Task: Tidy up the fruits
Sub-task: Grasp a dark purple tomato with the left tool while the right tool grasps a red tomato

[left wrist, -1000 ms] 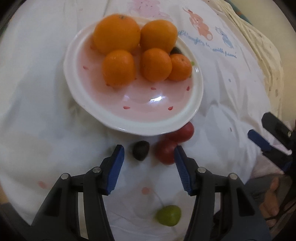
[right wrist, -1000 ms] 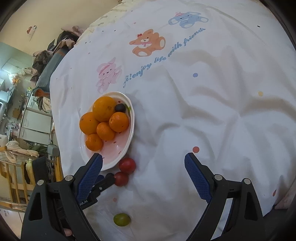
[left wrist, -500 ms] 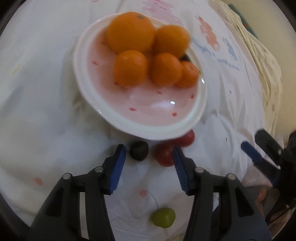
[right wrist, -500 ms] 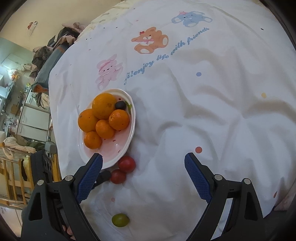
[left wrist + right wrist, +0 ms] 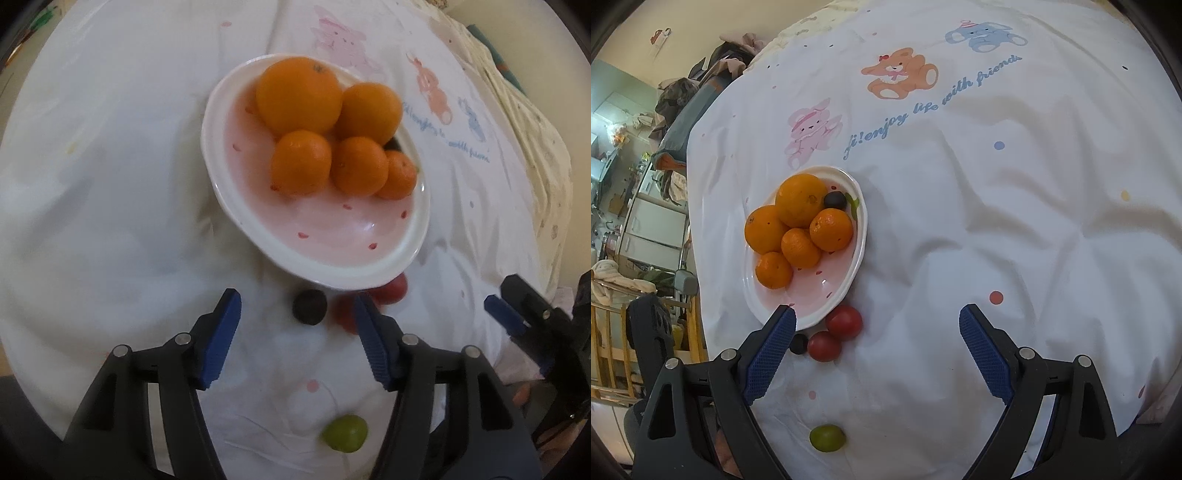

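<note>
A white-and-pink plate (image 5: 325, 275) (image 5: 858, 254) holds several oranges (image 5: 299, 98) (image 5: 801, 199) and a dark grape (image 5: 834, 199). On the white cloth by its near rim lie a dark grape (image 5: 309, 306) (image 5: 798, 343) and two red tomatoes (image 5: 345, 314) (image 5: 844, 322). A green grape (image 5: 345, 437) (image 5: 827, 437) lies nearer me. My left gripper (image 5: 297, 321) is open, with the loose dark grape between its fingertips. My right gripper (image 5: 877, 332) is open and empty above the cloth; it also shows in the left wrist view (image 5: 517, 325).
The cloth (image 5: 997, 221) carries cartoon animals and blue lettering and is wrinkled. Its edge drops off at the left in the right wrist view, with furniture and clutter (image 5: 646, 221) beyond.
The left gripper has swung left, so the plate now sits up and to the right in its view; the dark grape stays between its fingertips. The right gripper has barely moved.
</note>
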Action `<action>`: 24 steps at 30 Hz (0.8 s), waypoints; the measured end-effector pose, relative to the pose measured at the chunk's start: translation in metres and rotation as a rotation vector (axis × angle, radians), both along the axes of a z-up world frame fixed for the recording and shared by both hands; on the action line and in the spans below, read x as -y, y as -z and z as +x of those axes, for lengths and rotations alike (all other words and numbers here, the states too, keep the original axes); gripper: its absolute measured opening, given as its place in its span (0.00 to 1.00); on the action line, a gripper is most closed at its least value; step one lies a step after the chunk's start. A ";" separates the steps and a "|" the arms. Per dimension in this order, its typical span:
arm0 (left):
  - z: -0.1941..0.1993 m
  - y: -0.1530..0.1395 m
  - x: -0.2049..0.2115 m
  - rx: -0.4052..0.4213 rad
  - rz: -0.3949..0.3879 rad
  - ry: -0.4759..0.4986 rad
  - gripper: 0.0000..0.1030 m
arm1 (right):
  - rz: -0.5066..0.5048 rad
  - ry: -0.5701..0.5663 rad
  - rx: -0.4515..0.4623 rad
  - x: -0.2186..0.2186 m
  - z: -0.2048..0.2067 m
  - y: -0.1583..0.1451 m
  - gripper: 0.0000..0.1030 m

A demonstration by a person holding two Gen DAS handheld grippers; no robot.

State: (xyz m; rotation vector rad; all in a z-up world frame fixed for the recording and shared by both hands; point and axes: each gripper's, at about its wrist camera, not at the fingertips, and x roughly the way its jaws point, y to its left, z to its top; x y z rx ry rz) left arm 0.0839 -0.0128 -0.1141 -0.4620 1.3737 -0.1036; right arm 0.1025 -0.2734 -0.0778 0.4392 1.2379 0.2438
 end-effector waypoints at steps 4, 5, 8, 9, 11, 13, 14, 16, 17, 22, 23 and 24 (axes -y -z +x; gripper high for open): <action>0.002 0.000 0.010 0.019 0.024 0.031 0.48 | 0.002 0.004 -0.004 0.001 0.000 0.000 0.90; 0.004 0.001 0.013 0.020 0.036 0.043 0.47 | 0.002 0.002 -0.003 0.001 0.000 0.000 0.90; 0.006 0.006 0.023 0.010 0.083 0.087 0.44 | -0.002 0.001 -0.004 0.001 0.000 0.001 0.90; 0.005 0.007 0.027 0.008 0.099 0.102 0.44 | -0.005 0.001 -0.005 0.002 0.000 0.001 0.90; 0.007 0.009 0.035 0.015 0.136 0.133 0.43 | -0.010 0.006 -0.010 0.004 0.001 0.003 0.90; 0.009 0.010 0.039 0.019 0.177 0.157 0.29 | -0.013 0.012 -0.013 0.005 0.001 0.003 0.90; 0.010 0.011 0.040 0.017 0.190 0.166 0.23 | -0.014 0.015 -0.013 0.005 0.001 0.003 0.90; 0.011 0.012 0.041 0.018 0.188 0.179 0.18 | -0.018 0.015 -0.008 0.005 0.001 0.002 0.90; 0.011 0.010 0.042 0.024 0.190 0.184 0.18 | -0.019 0.013 -0.006 0.005 0.000 0.002 0.90; 0.002 -0.001 0.045 0.053 0.199 0.213 0.18 | -0.018 0.006 0.001 0.003 0.000 0.000 0.90; 0.000 -0.004 0.043 0.059 0.202 0.212 0.18 | -0.021 0.004 0.003 0.002 -0.001 0.000 0.90; -0.002 -0.006 0.042 0.061 0.204 0.209 0.18 | -0.024 0.001 0.005 0.001 -0.001 0.000 0.90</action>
